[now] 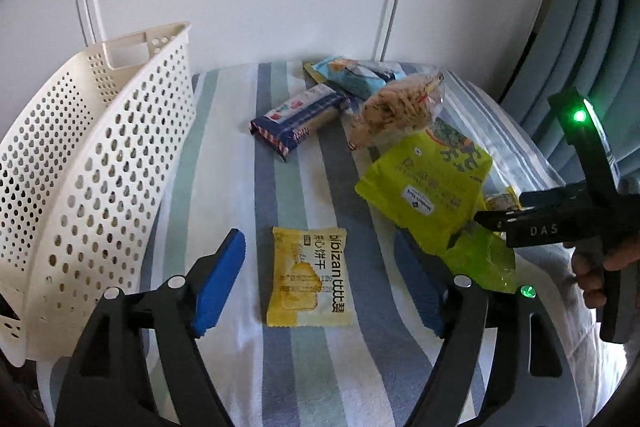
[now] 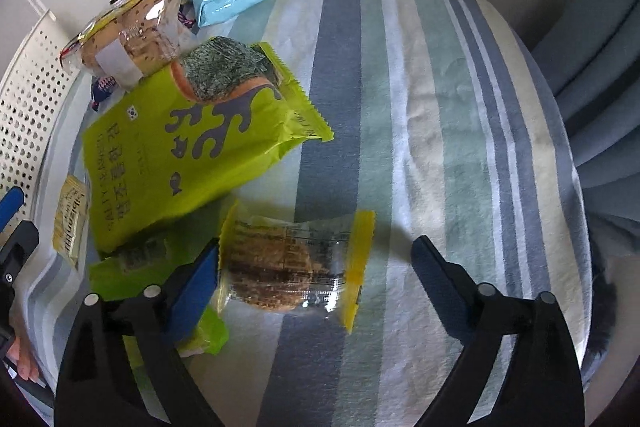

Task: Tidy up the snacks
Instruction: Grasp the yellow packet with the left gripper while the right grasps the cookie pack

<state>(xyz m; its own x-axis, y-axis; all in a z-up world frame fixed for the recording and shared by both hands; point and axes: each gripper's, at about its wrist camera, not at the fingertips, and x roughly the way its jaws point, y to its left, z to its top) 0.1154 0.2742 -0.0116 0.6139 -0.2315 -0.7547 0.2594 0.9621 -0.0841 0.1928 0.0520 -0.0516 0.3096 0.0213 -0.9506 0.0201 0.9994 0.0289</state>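
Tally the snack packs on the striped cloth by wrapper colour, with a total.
Lime green foil packs: 2
Blue plastic packs: 2
Clear-wrapped baked goods: 2
Yellow flat biscuit packet: 1
Total: 7

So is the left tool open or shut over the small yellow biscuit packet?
Open. The left tool has its blue pads spread to either side of the yellow biscuit packet, which lies flat on the striped cloth, untouched.

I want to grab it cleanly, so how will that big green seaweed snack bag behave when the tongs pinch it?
The green bag looks puffy with air, so it is probably light and will squash under a pinch. Its glossy film may slip; the crimped edge seems the safer hold. It overlaps a smaller green packet, which might shift when it lifts.
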